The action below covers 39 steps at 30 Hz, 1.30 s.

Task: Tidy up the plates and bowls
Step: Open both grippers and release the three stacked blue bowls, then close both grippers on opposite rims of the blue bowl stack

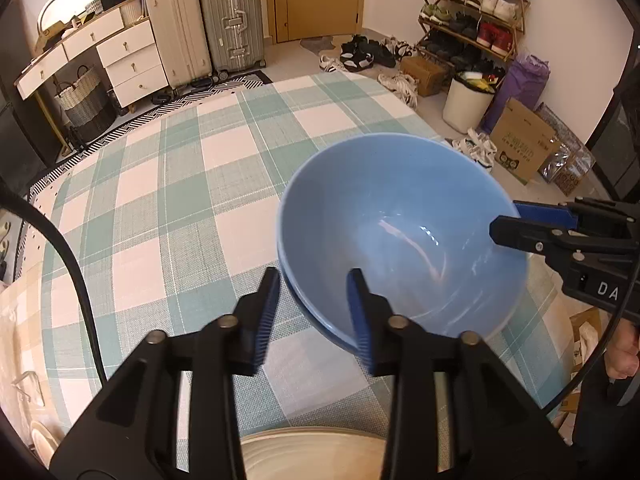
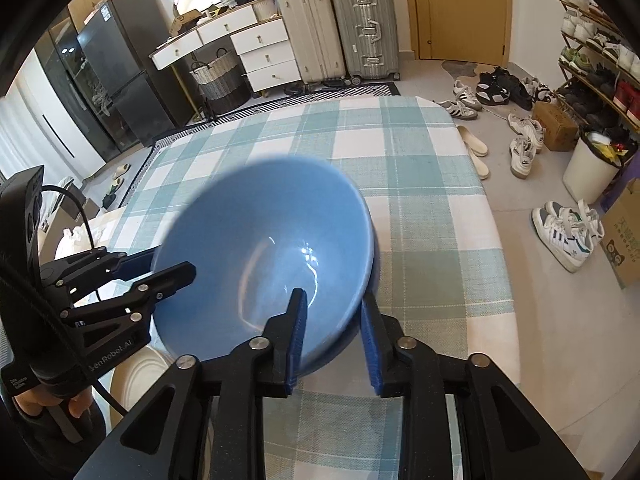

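Currently two nested blue bowls [image 1: 400, 236] sit on the checked tablecloth [image 1: 160, 200]; left gripper [image 1: 316, 316] and right gripper [image 2: 332, 336] each straddle the rim, jaws parted, not clamped, probably to steady the stack; cream plate [image 1: 312, 456] waits nearby

Lower bowl [image 1: 316, 316] mostly hidden under blurred upper bowl [image 1: 400, 236]; cream plate [image 1: 312, 456] cut off by bottom edge, behind claw arms.

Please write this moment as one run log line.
blue bowl nested in second bowl on table | left gripper: open, astride rim | right gripper: open, astride rim
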Each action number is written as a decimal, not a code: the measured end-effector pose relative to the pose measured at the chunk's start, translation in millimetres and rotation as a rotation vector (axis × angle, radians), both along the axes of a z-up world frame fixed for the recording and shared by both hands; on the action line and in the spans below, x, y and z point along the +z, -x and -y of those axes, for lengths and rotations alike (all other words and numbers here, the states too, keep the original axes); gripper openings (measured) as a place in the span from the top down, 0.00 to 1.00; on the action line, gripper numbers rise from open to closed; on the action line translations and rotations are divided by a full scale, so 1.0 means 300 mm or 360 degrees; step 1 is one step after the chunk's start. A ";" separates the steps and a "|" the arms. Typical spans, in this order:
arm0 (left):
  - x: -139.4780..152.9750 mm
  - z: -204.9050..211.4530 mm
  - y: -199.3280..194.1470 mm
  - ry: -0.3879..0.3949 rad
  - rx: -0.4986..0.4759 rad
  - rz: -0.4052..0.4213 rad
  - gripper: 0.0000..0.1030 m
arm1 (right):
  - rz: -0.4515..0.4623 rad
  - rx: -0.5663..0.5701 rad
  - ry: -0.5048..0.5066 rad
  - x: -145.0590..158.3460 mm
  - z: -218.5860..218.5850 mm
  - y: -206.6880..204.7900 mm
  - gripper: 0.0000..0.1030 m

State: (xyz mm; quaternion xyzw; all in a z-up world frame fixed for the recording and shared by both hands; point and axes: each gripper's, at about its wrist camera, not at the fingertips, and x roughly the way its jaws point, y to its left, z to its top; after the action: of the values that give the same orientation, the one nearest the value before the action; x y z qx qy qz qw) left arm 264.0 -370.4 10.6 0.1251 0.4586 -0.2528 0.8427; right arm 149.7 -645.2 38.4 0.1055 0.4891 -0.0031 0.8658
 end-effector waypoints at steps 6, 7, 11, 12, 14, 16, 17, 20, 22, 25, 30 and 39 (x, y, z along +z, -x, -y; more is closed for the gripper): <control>0.048 -0.041 -0.005 0.0072 0.0025 0.0056 0.27 | 0.0070 -0.0018 -0.0053 0.034 0.020 0.023 0.45; 0.055 -0.045 -0.007 0.0070 0.0030 0.0067 0.27 | 0.0083 -0.0013 -0.0054 0.043 0.020 0.029 0.40; 0.089 -0.056 0.002 0.0086 0.0047 0.0077 0.24 | 0.0144 0.0017 -0.0090 0.083 0.015 0.051 0.23; 0.096 -0.061 0.003 0.0096 0.0048 0.0072 0.23 | 0.0158 0.0025 -0.0101 0.091 0.014 0.056 0.22; 0.103 -0.068 0.005 0.0106 0.0057 0.0070 0.22 | 0.0183 0.0032 -0.0098 0.107 0.009 0.065 0.15; 0.114 -0.074 0.014 0.0107 0.0060 0.0073 0.20 | 0.0194 0.0031 -0.0088 0.118 0.004 0.070 0.12; 0.116 -0.076 0.017 0.0104 0.0059 0.0078 0.20 | 0.0196 0.0032 -0.0086 0.122 0.002 0.071 0.11; 0.125 -0.077 0.028 0.0107 0.0067 0.0081 0.18 | 0.0211 0.0029 -0.0088 0.132 0.002 0.078 0.11; 0.131 -0.080 0.033 0.0116 0.0071 0.0078 0.09 | 0.0218 0.0022 -0.0095 0.138 0.005 0.083 0.11; 0.146 -0.088 0.048 0.0139 0.0076 0.0108 0.02 | 0.0229 0.0014 -0.0094 0.143 0.010 0.088 0.11; 0.159 -0.091 0.059 0.0152 0.0072 0.0110 0.02 | 0.0236 0.0010 -0.0088 0.144 0.011 0.095 0.11; 0.178 -0.077 0.074 0.0136 0.0058 0.0131 0.02 | 0.0226 0.0005 -0.0098 0.128 0.022 0.091 0.09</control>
State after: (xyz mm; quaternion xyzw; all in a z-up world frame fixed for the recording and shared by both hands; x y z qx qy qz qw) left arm 241.7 -347.3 63.9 0.0912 0.4144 -0.2515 0.8699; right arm 122.4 -651.8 76.9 0.1311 0.4266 0.0208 0.8947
